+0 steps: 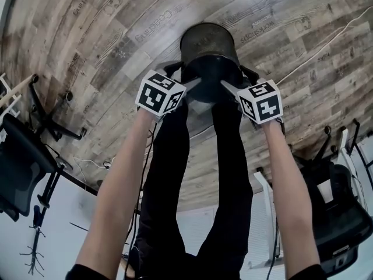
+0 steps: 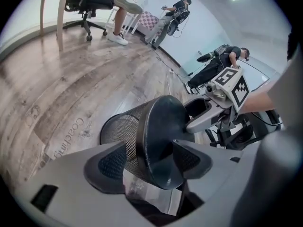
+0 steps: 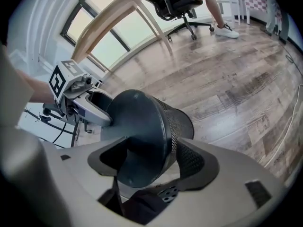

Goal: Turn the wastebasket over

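— Left gripper (image 1: 189, 85) in the head view: where is it?

— At the near left side of the wastebasket (image 1: 208, 45), with the right gripper (image 1: 228, 86) opposite it. The basket is tipped over the wood floor (image 1: 105, 45), solid base toward the person, mouth away. I cannot tell whether the mouth rim touches the floor.

— And the left gripper view?

— Its jaws straddle the base rim, one pad on the mesh wall and the other on the flat bottom. It looks clamped there.

— Right gripper view?

— Same hold, mirrored: clamped on the base rim, mesh on one side, bottom on the other.

— What could go wrong?

— Both holds are shallow, right at the rim, and the bottom looks smooth. If one hand turns faster than the other, I judge a pad could slide off. The basket would then swing from the remaining grip, or drop and roll across the floor.
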Tool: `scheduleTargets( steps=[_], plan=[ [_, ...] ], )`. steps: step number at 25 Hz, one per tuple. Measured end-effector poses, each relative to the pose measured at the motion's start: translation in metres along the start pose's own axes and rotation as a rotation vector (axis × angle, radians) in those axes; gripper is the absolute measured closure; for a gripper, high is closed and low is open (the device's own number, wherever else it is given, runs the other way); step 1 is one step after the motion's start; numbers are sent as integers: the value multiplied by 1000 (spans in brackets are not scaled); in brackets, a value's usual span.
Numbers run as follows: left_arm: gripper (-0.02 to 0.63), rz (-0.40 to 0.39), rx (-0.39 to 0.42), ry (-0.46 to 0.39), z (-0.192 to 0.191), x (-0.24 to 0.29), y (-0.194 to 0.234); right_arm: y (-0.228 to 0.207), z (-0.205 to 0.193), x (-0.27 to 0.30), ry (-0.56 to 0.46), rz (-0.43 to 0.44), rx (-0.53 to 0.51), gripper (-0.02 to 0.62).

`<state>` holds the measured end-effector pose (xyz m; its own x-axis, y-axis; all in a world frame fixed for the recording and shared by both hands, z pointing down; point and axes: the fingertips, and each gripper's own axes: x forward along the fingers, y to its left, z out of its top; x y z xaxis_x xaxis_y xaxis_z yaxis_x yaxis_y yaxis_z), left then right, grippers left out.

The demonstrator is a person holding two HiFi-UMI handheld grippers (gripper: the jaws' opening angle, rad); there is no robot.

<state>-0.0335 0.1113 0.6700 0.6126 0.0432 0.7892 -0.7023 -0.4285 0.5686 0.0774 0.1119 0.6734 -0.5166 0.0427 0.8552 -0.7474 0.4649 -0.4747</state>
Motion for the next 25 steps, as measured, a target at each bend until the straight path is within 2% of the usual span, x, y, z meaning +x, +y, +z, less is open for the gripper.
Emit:
scheduleTargets(
  steps=[4, 7, 11, 16, 18, 20, 22, 25],
  plan=[
    [298, 81, 99, -80, 40, -15, 10, -12, 37, -12, -74, -61, -56, 264],
    [310, 149, 182, -104, 62, -20, 20, -22, 59, -17, -115, -109, -94, 290],
    [321, 185, 215, -117, 74, -21, 28, -29, 72, -16, -131, -144, -122, 304],
    [319, 179, 198, -125, 69, -22, 28, -26, 70, -16, -130, -151, -142, 305],
    [318, 165, 162, -123, 60, -22, 26, -20, 63, -14, -116, -137, -124, 305],
    [313, 126, 82, -146, 51, -22, 22, -12, 53, -12, -111, -74, -61, 305],
    [288, 84, 15, -158, 41, -22, 17, 1, 40, -10, -102, 19, -1, 269],
    [261, 32, 0, -116, 18, -14, 4, 13, 12, -5, -42, 86, 19, 246]
  ],
)
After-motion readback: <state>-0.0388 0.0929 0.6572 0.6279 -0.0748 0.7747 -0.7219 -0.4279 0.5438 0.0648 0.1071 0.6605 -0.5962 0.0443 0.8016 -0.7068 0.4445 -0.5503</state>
